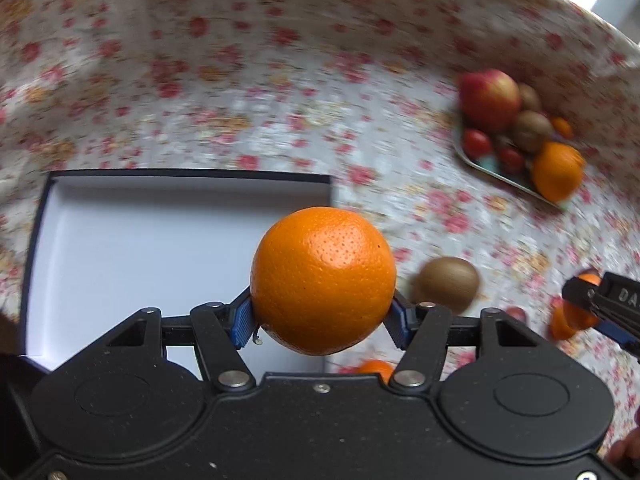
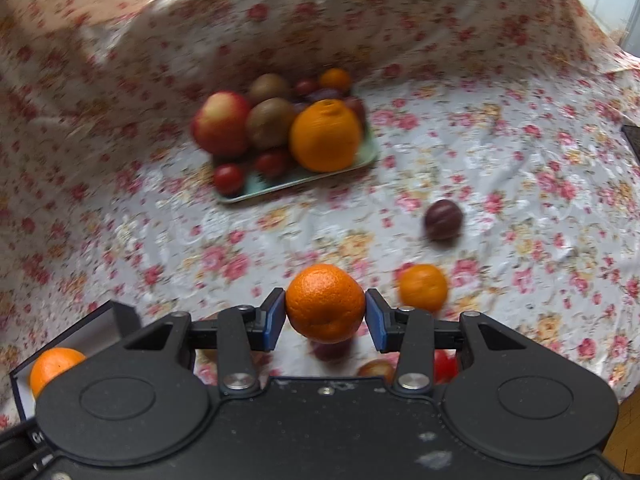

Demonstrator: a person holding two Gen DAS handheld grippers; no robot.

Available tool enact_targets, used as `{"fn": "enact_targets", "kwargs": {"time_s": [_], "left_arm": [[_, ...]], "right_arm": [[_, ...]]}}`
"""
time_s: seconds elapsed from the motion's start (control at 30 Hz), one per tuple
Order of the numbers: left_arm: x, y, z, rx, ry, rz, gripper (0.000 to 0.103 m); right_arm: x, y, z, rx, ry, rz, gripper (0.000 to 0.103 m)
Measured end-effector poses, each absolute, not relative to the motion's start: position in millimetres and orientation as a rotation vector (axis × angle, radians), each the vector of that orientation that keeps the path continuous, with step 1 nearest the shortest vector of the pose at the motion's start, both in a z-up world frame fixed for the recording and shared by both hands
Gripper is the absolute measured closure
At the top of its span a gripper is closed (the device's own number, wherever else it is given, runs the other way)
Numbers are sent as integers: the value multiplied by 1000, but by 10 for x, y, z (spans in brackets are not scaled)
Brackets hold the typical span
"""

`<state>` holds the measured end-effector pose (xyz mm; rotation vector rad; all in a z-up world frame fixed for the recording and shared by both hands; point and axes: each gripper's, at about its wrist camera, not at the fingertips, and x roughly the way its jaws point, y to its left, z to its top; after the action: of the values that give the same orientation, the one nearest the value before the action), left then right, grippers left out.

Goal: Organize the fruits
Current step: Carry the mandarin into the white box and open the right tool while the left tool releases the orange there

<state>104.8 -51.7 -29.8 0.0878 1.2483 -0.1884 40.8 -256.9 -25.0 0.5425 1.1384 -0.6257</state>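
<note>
We see the left tool [image 1: 323, 318] clamped on a big orange [image 1: 323, 280] above the white box [image 1: 120, 248]. The right tool [image 2: 325, 318] grips a small orange [image 2: 325, 302] over the bench [image 2: 520, 200], near the fruit tray [image 2: 296, 184].

My left gripper [image 1: 323, 320] clamps a large orange [image 1: 323, 280]; my right gripper [image 2: 325, 316] clamps a small orange [image 2: 325, 302], both at 12 o'clock.

Floral tablecloth [image 2: 500, 184] with red and yellow blooms, rumpled upward at the back
</note>
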Motion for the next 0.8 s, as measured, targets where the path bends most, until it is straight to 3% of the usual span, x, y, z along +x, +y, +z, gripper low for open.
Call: {"fn": "enact_targets", "kwargs": {"time_s": [0.5, 0.8], "left_arm": [[1402, 811, -477, -15, 1287, 85, 38], [1423, 1088, -547, -21, 1299, 99, 40]], "right_arm": [[951, -1017, -342, 435, 1202, -282, 59], [1093, -586, -442, 325, 1231, -165, 58]]}}
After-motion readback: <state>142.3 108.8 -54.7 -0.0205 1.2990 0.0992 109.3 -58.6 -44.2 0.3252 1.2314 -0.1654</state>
